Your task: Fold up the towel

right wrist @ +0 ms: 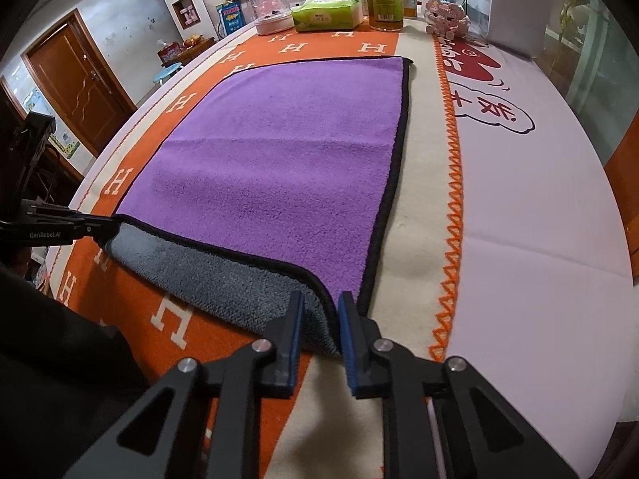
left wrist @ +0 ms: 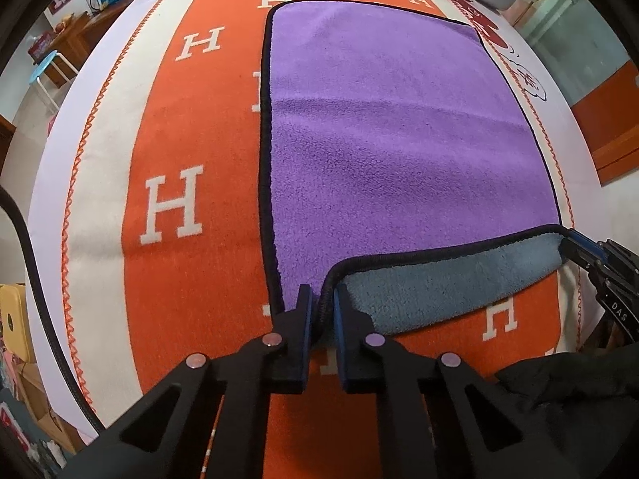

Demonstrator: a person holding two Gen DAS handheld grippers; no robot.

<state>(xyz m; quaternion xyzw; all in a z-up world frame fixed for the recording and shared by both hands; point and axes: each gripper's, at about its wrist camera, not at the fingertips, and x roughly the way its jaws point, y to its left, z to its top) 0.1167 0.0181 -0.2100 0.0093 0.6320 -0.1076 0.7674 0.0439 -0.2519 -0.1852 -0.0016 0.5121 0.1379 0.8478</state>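
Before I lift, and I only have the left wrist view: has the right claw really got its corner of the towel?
Observer: Yes. The right claw has the towel by its near right corner, which sits between its fingers.
Operator: Does the right edge lie straight?
Observer: It runs straight along the cream band, short of the orange zigzag stitching.
Operator: What's past the far edge?
Observer: A green tissue pack and a clear dome, both apart from the towel.

Even, soft indoor light; colours bright, shadows faint. Strong fisheye bending, dark vignette at corners. Focus sharp throughout.
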